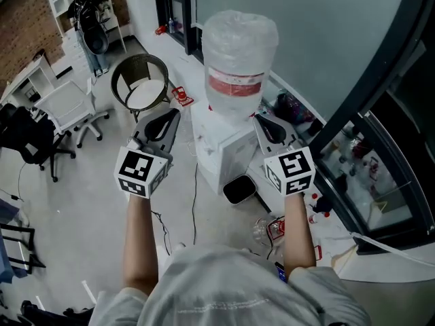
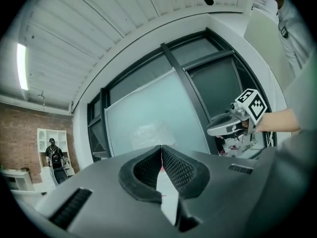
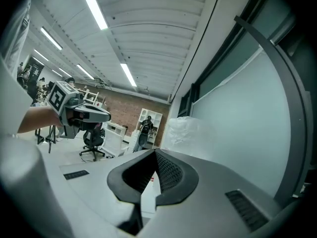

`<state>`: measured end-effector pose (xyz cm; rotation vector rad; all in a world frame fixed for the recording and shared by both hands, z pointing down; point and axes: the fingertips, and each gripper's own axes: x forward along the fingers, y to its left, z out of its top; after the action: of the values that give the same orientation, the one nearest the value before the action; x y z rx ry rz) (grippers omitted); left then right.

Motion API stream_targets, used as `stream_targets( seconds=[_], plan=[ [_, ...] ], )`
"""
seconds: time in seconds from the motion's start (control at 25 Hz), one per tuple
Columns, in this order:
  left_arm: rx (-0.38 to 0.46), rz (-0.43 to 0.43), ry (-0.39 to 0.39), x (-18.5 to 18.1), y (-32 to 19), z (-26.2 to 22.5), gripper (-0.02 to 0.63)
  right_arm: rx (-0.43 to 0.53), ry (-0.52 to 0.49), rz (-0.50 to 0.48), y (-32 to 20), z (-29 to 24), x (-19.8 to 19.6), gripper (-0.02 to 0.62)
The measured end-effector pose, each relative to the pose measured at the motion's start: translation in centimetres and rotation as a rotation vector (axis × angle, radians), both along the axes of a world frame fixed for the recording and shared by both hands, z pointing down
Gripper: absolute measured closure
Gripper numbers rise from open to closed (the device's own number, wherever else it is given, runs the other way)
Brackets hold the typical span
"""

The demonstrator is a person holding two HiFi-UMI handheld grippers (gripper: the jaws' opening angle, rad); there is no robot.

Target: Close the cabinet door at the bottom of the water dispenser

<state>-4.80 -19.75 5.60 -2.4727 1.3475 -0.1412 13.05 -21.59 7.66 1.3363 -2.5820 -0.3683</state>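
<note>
The cabinet door cannot be made out. The head view looks steeply down on the water dispenser (image 1: 228,148) at the frame's centre, so only its white top and upper body show. Its lower front is foreshortened and partly covered by the two raised grippers. The clear bottle (image 1: 239,60) with a red band stands upside down on top of it.

The left gripper (image 1: 165,121) is held up at left of centre, beside the dispenser and apart from it. In its own view the jaws are pressed together with nothing between them. The right gripper (image 1: 270,124) sits right of centre in front of the dispenser's right edge. Its jaws are likewise closed and empty in the right gripper view.

Both gripper views aim at the frosted glass wall (image 2: 148,113), and the bottle is only a pale blur above the jaws.

On the floor in the head view, a black tub (image 1: 239,189) lies against the dispenser's base. A thin cable (image 1: 195,202) runs down the frame from it. Red-and-white litter (image 1: 275,228) lies at lower right, too small to identify. A round wire-framed stand (image 1: 139,80) sits up left of the dispenser. Further left are a white office chair (image 1: 71,107) and a black chair (image 1: 34,141). A person (image 1: 88,19) stands by white shelves at upper left.
</note>
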Motion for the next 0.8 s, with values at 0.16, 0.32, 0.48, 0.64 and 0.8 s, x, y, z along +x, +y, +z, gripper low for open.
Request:
stream_targets(
  seconds=[0.16,0.32,0.48,0.64,0.8],
  plan=[
    [-0.001,-0.009,0.018,-0.6,-0.3,0.2,0.584,0.003,0.017,0.012,-0.3,0.4,-0.1,0.568],
    [-0.011,-0.005,0.013,-0.5,-0.3,0.7,0.584,0.001,0.017,0.009,-0.3,0.6,0.0,0.568],
    [-0.013,-0.009,0.019,-0.7,-0.3,0.9,0.584,0.000,0.026,0.005,-0.1,0.7,-0.2,0.568],
    [-0.025,-0.022,0.024,-1.3,-0.3,1.4,0.584,-0.002,0.029,-0.002,0.1,0.8,-0.6,0.568],
    [-0.034,-0.024,0.019,-1.4,-0.1,1.7,0.584,-0.001,0.028,-0.001,0.2,0.8,-0.6,0.568]
  ],
)
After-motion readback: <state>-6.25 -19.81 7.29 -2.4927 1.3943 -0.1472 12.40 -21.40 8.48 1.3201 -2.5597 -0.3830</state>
